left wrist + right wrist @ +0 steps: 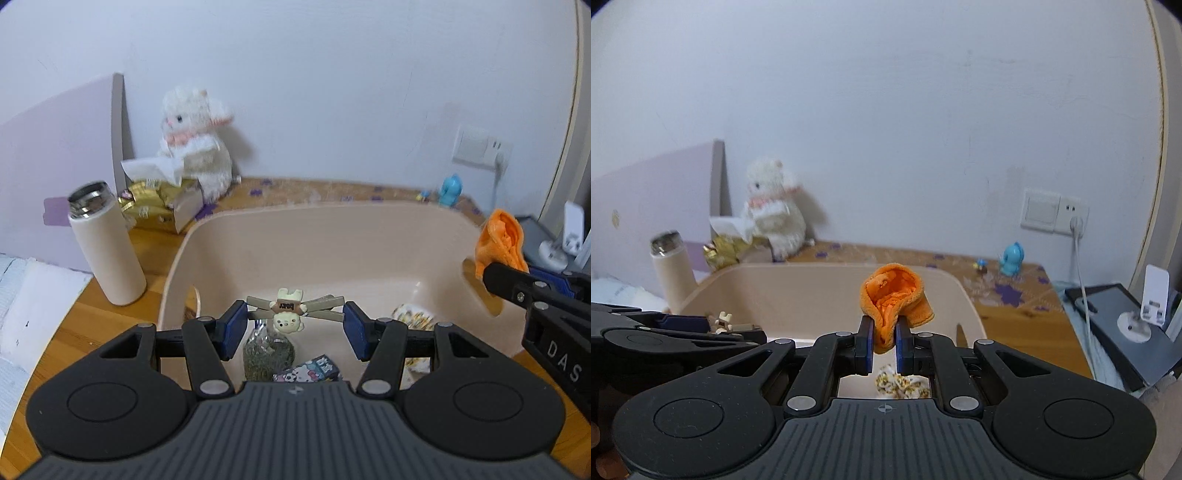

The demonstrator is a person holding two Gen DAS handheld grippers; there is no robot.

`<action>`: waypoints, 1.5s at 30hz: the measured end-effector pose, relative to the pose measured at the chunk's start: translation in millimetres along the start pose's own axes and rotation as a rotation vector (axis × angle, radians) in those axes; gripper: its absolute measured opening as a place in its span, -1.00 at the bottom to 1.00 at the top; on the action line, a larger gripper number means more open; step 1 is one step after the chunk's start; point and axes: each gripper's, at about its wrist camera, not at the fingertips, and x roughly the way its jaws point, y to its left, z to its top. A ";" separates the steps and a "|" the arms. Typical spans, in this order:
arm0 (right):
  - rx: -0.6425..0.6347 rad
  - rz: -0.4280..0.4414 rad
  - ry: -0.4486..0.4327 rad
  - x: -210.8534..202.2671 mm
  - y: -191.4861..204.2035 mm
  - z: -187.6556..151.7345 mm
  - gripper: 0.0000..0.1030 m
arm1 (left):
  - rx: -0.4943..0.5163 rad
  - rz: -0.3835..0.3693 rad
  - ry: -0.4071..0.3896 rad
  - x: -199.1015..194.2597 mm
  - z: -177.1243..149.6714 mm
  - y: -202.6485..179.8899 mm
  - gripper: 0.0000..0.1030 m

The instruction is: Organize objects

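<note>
- Left wrist view: a hair clip [290, 309] is held by its two ends between the jaws of the left gripper [291, 325], above the open beige bin [295, 221].
- An orange cloth [894, 302] is pinched in the narrow jaws of the right gripper [884, 349], over the bin's near rim.
- A white bottle [105, 243] is seen on the desk [74, 325], just beside the bin's left wall.

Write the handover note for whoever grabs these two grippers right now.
Left gripper: shut on a hair clip with a bear charm, held over the beige bin.
Right gripper: shut on an orange cloth, over the bin's right side.
Already in the bin: a small jar, a cartoon box, a patterned pouch.
Left: drop both items in. The bottle remains on the table.
</note>
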 end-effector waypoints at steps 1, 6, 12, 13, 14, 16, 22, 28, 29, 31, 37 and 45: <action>-0.001 -0.003 0.016 6.3 -0.4 -1.6 -0.79 | 0.006 0.013 0.016 6.9 -1.1 -1.0 0.13; -0.001 -0.007 0.088 27.4 -0.9 -11.2 -0.79 | 0.029 0.042 0.065 25.7 -5.7 -3.8 0.14; -0.003 0.004 0.131 29.9 -2.2 -15.8 -0.35 | 0.039 0.006 0.116 32.3 -8.3 -3.4 0.15; -0.006 0.019 0.130 28.0 -2.8 -15.2 -0.30 | 0.044 0.000 0.119 31.6 -8.5 -3.6 0.15; -0.010 0.015 0.128 25.5 -2.7 -14.8 -0.28 | 0.049 -0.003 0.120 29.5 -8.8 -3.8 0.16; -0.023 0.010 0.116 19.3 -2.6 -12.6 -0.14 | 0.058 -0.011 0.123 25.0 -8.1 -4.9 0.35; -0.027 -0.002 0.079 -4.1 -7.2 -6.8 0.07 | 0.072 -0.010 0.095 4.0 -4.3 -6.7 0.57; -0.026 -0.007 0.063 -28.2 -10.6 -3.9 0.20 | 0.058 -0.020 0.082 -17.7 -4.1 -1.1 0.58; -0.027 -0.011 0.062 -32.0 -10.4 -4.1 0.24 | 0.058 -0.020 0.077 -21.5 -4.7 0.0 0.58; -0.028 -0.014 0.063 -40.3 -10.3 -5.1 0.27 | 0.054 -0.018 0.076 -28.2 -6.3 3.6 0.58; -0.033 -0.012 0.059 -62.8 -3.1 -9.0 0.32 | 0.040 -0.027 0.060 -51.7 -13.0 14.8 0.58; -0.034 -0.010 0.051 -90.4 5.0 -14.3 0.40 | 0.044 -0.021 0.028 -85.5 -25.8 23.1 0.58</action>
